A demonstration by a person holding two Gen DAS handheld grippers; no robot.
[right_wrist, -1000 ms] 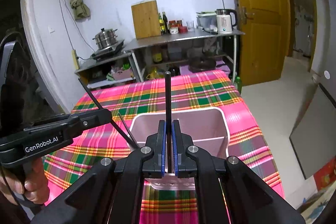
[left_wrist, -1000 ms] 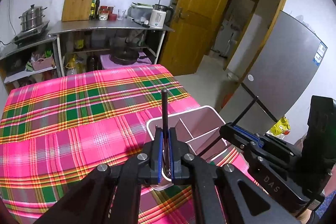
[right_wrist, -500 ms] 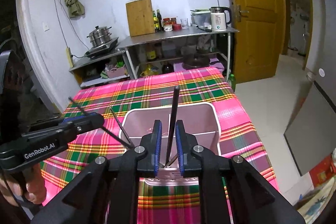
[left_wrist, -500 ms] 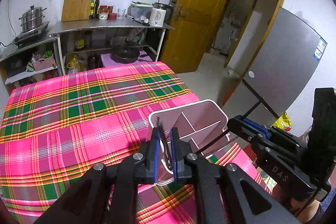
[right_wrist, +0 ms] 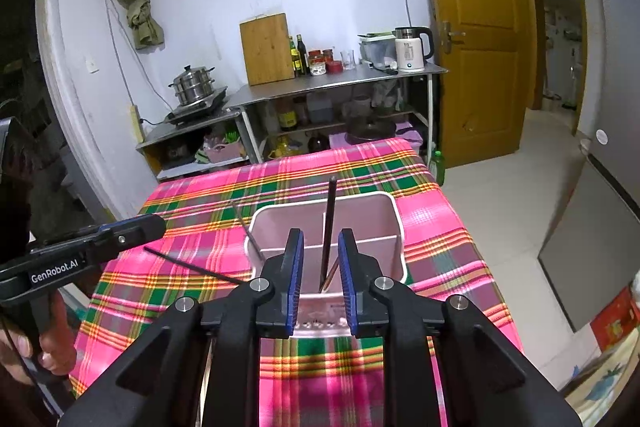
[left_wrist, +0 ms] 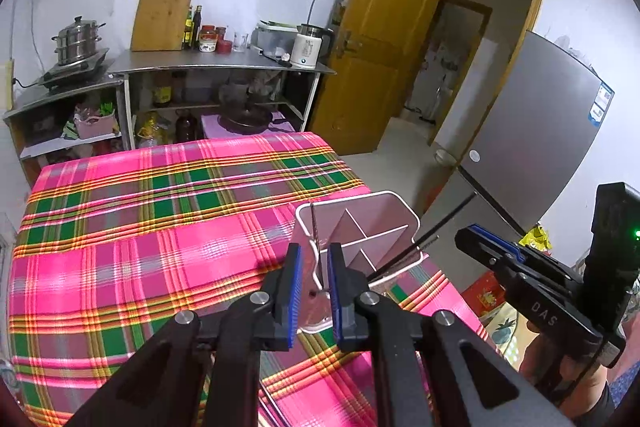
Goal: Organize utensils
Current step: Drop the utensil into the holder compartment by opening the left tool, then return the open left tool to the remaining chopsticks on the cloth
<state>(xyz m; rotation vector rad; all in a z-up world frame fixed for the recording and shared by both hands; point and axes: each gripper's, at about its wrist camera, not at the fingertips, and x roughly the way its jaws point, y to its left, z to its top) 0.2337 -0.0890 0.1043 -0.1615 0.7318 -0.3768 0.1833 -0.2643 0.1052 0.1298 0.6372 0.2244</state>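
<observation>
A pale pink divided utensil holder [left_wrist: 394,223] [right_wrist: 384,215] stands near the right edge of the table. My left gripper [left_wrist: 313,269] is open just above it; a thin dark chopstick [left_wrist: 315,235] stands free in the near compartment between the jaws. My right gripper [right_wrist: 319,259] is open too; another dark chopstick [right_wrist: 328,227] leans upright in the holder between its jaws. A further chopstick [left_wrist: 436,231] [right_wrist: 188,267] sticks out sideways over the holder's rim. Each gripper shows in the other's view, the right [left_wrist: 500,255] and the left [right_wrist: 120,233].
The table carries a pink, green and yellow plaid cloth [left_wrist: 140,227] [right_wrist: 440,227]. Behind it stands a steel shelf [left_wrist: 220,61] with a kettle, bottles, cutting board and steamer pot. A wooden door [left_wrist: 384,47] and a grey fridge [left_wrist: 540,131] stand to the right.
Both grippers were shut on a chopstick held upright over the holder. Both have opened and the chopsticks have dropped into the holder. Both grippers pulled back slightly.
</observation>
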